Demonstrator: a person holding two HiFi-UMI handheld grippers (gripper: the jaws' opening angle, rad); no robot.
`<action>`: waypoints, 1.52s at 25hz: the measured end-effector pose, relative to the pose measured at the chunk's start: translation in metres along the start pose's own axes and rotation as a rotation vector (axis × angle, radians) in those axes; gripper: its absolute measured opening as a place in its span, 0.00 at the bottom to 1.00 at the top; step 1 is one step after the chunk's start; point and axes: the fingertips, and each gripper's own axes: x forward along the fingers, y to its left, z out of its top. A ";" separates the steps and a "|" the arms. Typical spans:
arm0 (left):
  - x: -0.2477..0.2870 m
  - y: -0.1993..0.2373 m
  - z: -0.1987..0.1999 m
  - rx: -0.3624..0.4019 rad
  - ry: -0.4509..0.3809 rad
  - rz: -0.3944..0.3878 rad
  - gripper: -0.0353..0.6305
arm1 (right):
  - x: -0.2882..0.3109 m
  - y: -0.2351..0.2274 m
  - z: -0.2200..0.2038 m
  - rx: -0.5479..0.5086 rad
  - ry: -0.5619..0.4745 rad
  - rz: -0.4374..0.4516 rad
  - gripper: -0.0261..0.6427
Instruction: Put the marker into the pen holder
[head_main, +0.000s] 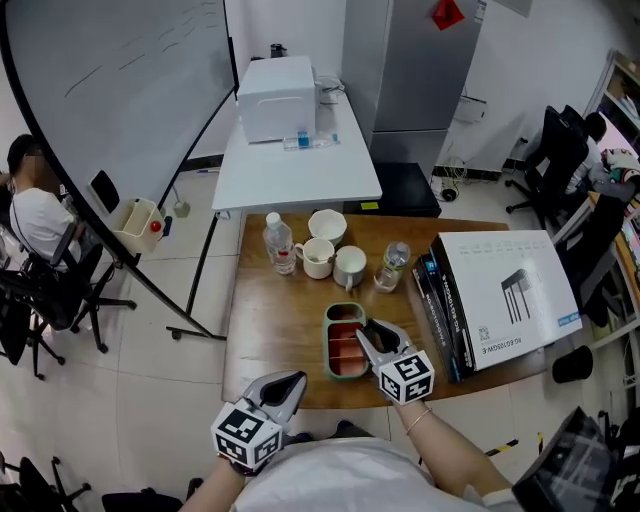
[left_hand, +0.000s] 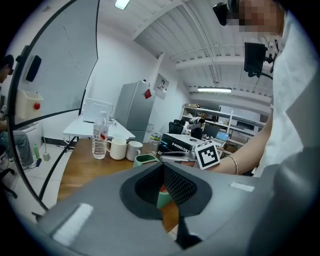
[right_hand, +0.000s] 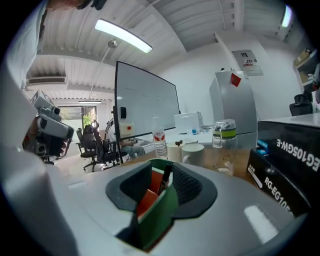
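Observation:
A green pen holder (head_main: 343, 352) with orange-red compartments stands on the wooden table (head_main: 275, 330) near its front edge. My right gripper (head_main: 366, 331) hangs over the holder's right side. In the right gripper view its jaws (right_hand: 162, 172) stand apart around the holder's green wall (right_hand: 160, 210). A black marker (right_hand: 164, 179) leans upright inside the holder, between the pads, and neither pad presses on it. My left gripper (head_main: 296, 379) rests low at the table's front edge, left of the holder, tips together and empty. In the left gripper view the holder (left_hand: 145, 159) lies beyond its tips (left_hand: 162, 167).
Behind the holder stand a water bottle (head_main: 279, 243), two mugs (head_main: 318, 257) (head_main: 349, 266), a bowl (head_main: 327, 226) and a clear jar (head_main: 393, 265). A white box (head_main: 505, 290) and a black box (head_main: 440, 310) fill the table's right side. A whiteboard (head_main: 120, 90) stands left.

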 end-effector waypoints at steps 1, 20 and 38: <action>0.001 -0.002 0.000 -0.004 -0.001 -0.009 0.06 | -0.004 -0.002 -0.002 -0.004 0.009 -0.007 0.20; -0.009 -0.002 -0.004 -0.029 -0.020 0.008 0.06 | 0.002 -0.008 -0.001 0.021 0.108 -0.019 0.12; -0.011 0.014 0.005 -0.110 -0.090 0.028 0.06 | -0.055 0.027 0.075 0.105 -0.186 0.049 0.08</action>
